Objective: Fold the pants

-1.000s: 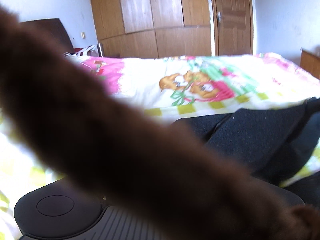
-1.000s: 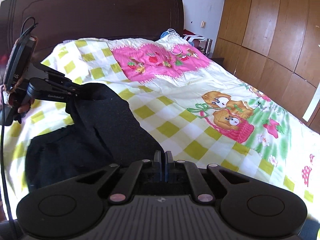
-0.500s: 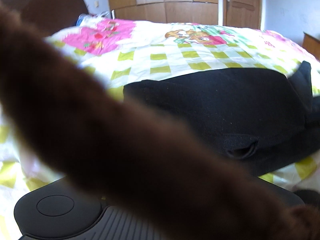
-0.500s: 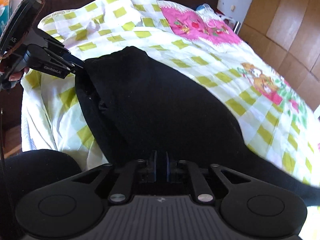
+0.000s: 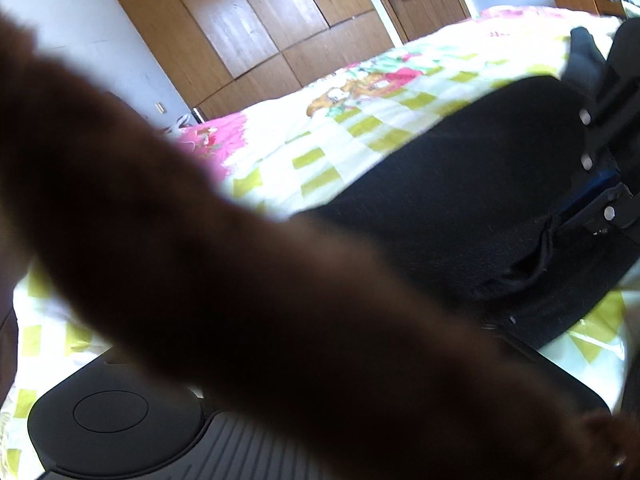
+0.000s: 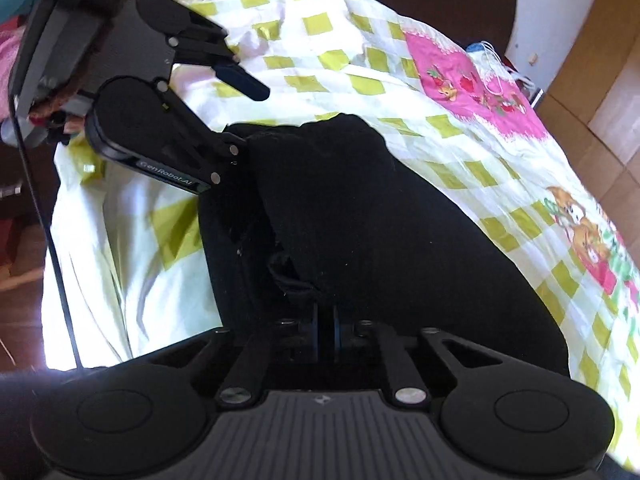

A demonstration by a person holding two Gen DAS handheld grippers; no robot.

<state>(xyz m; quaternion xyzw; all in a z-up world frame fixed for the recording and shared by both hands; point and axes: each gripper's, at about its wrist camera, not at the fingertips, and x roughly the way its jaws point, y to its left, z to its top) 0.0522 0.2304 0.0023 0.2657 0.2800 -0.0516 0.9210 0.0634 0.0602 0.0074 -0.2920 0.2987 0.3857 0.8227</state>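
**Mia:** What is on the far left?

**Tom:** In the right wrist view, the left tongs [image 6: 250, 120] are up in the left corner. They are spread wide. The top finger sticks out over the bed [image 6: 320, 24] and touches nothing. The bottom finger is right at the edge of the pants [image 6: 360, 220].

**Mia:** Are the left tongs pinching the pants?

**Tom:** No. The cloth only meets the bottom finger. The top finger is well apart from it.

**Mia:** Where are the pants?

**Tom:** They are black. They lie on the bed by its side edge, where the sheet hangs down. They run from the left tongs all the way down to the right tongs [image 6: 325, 320].

**Mia:** And the right tongs?

**Tom:** They are at the bottom, in the middle. They are pressed nearly together, and a bit of black cloth is pinched between them.

**Mia:** What is to the right of the pants?

**Tom:** The bed cover with yellow squares, a pink patch and little bears. The dark headboard [image 6: 440, 0] is at the top.

**Mia:** What does the left wrist view show?

**Tom:** A big blurry fuzzy brown thing [image 5: 200, 260] hides the left tongs there. I cannot tell what it is. To its right are the pants, with the right tongs at the right edge. The wooden wardrobe [image 5: 260, 20] is behind.
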